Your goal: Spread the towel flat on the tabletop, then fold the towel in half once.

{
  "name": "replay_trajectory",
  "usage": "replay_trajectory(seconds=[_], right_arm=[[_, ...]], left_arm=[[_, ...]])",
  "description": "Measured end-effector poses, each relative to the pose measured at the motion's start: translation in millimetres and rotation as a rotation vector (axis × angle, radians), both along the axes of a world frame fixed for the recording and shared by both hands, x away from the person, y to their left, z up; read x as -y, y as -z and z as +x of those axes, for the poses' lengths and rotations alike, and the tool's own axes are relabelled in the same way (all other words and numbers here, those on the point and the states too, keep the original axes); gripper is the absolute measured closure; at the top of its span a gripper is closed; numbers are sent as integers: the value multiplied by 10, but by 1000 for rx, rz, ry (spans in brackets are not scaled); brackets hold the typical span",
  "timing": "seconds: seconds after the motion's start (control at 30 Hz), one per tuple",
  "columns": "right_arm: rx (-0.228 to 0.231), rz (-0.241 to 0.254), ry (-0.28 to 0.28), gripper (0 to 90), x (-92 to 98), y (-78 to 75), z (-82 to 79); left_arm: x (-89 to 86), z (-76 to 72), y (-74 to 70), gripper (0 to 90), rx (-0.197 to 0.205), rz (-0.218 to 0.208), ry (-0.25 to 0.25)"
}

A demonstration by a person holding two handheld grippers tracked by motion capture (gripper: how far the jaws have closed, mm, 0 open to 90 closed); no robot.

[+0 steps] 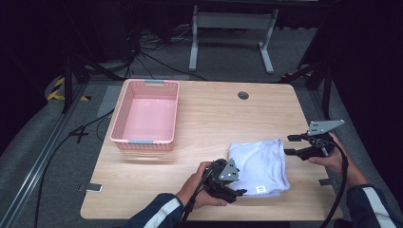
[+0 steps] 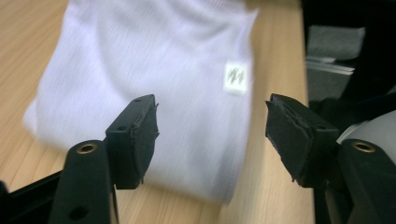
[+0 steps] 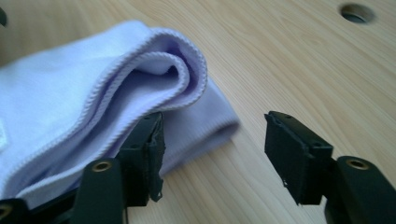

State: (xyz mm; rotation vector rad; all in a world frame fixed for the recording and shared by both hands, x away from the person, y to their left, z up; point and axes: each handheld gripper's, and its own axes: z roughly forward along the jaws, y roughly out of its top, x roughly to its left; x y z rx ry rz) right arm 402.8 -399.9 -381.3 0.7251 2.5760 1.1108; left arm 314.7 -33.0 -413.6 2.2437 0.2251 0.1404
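Observation:
A folded pale lilac cloth (image 1: 259, 163) lies on the wooden table near the front right. It carries a small white label (image 2: 235, 77). My left gripper (image 1: 237, 190) sits at the cloth's front left corner, open, with the cloth (image 2: 154, 74) ahead of its jaws. My right gripper (image 1: 290, 145) is at the cloth's right edge, open. In the right gripper view the folded hem (image 3: 154, 70) lies beside its left jaw, and bare wood shows between the jaws. Neither gripper holds anything.
An empty pink plastic basket (image 1: 124, 114) stands at the back left of the table. A round cable hole (image 1: 243, 95) sits near the far edge. The table's front edge runs close below both hands. A white metal frame (image 1: 232, 21) stands on the floor beyond.

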Motion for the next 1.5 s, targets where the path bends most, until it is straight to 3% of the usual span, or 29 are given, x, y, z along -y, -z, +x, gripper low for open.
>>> replay_trajectory(seconds=[0.07, 0.1, 0.17, 0.2, 0.27, 0.37, 0.43, 0.47, 0.53, 0.63, 0.73, 0.8, 0.83, 0.9, 0.97, 1.0, 1.03, 1.13, 1.2, 1.37, 1.5], right_arm=[[14, 24, 41, 400, 84, -20, -57], [21, 19, 80, 383, 97, -41, -77], [48, 71, 113, 394, 83, -115, -131], [62, 91, 139, 385, 22, -169, -159], [74, 123, 121, 392, -156, -196, -183], [30, 89, 97, 342, -395, -48, -107], [0, 52, 112, 291, -491, 124, -22], [-33, 40, 115, 264, -512, 213, 25], [-77, 4, 140, 202, -523, 367, 101], [-120, -16, 169, 128, -504, 537, 197], [-152, -30, 185, 35, -529, 657, 269], [-159, -33, 187, 31, -538, 682, 281], [-186, -9, 197, 17, -540, 737, 301], [-178, -16, 195, 21, -537, 741, 301], [-177, 7, 161, 162, -542, 733, 271], [-177, 7, 161, 162, -542, 733, 271], [-170, 27, 133, 239, -540, 736, 254], [-203, 67, 102, 453, -559, 725, 223], [-228, 93, 95, 547, -562, 731, 211], [-249, 124, 95, 623, -553, 736, 204], [-221, 119, 89, 650, -611, 699, 189]], left_arm=[[-44, 7, 101, 298, -24, 33, -41], [-57, 2, 161, 271, -51, 28, -59], [-59, -7, 236, 258, -66, 43, -65], [-48, -16, 263, 257, -57, 50, -63], [-25, -30, 292, 320, -53, 42, -76], [3, 5, 338, 268, -74, 29, -113], [15, 46, 388, 179, -107, 40, -149], [20, 58, 416, 158, -123, 32, -160], [26, 73, 464, 157, -119, 49, -168], [54, 127, 544, 155, -133, 74, -200], [88, 155, 578, 126, -112, 84, -188], [102, 169, 581, 113, -107, 89, -182], [122, 179, 591, 107, -95, 87, -177], [134, 175, 593, 107, -78, 103, -175], [145, 173, 590, 119, -72, 110, -174], [144, 176, 592, 119, -71, 105, -173], [138, 180, 583, 138, -68, 103, -173], [131, 173, 566, 288, -70, 92, -157], [124, 172, 558, 408, -61, 84, -147], [77, 215, 547, 653, -66, 76, -143], [17, 254, 544, 701, -67, 73, -143]])
